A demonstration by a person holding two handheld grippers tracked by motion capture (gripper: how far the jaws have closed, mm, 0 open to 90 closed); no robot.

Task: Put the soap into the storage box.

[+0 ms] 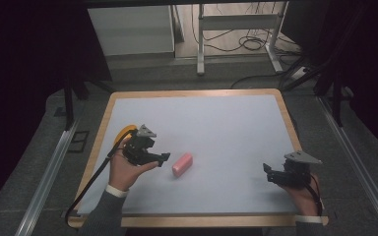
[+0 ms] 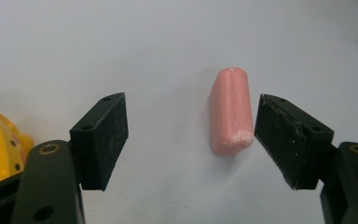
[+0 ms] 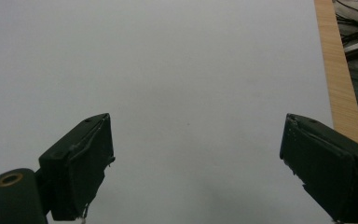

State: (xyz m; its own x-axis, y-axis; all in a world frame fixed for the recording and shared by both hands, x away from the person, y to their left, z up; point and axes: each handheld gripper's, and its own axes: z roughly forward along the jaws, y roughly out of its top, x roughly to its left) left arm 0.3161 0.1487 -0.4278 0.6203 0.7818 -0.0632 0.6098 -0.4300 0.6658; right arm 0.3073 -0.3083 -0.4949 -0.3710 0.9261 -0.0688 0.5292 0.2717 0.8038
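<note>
The left gripper (image 2: 191,140) is holding its jaws wide apart, with the pink block (image 2: 230,111) lying between them, close to the right-hand jaw in the left gripper view and touched by neither. The block is resting flat on the white surface (image 1: 216,123), left of centre and toward the near edge, just beside the gripper. A yellow toy (image 1: 126,132) is sitting behind that gripper, near the left edge. The right gripper (image 3: 196,163) is hovering with its jaws spread wide over bare surface near the near right corner, well apart from the block, with the wooden border (image 3: 338,74) running along its right side.
</note>
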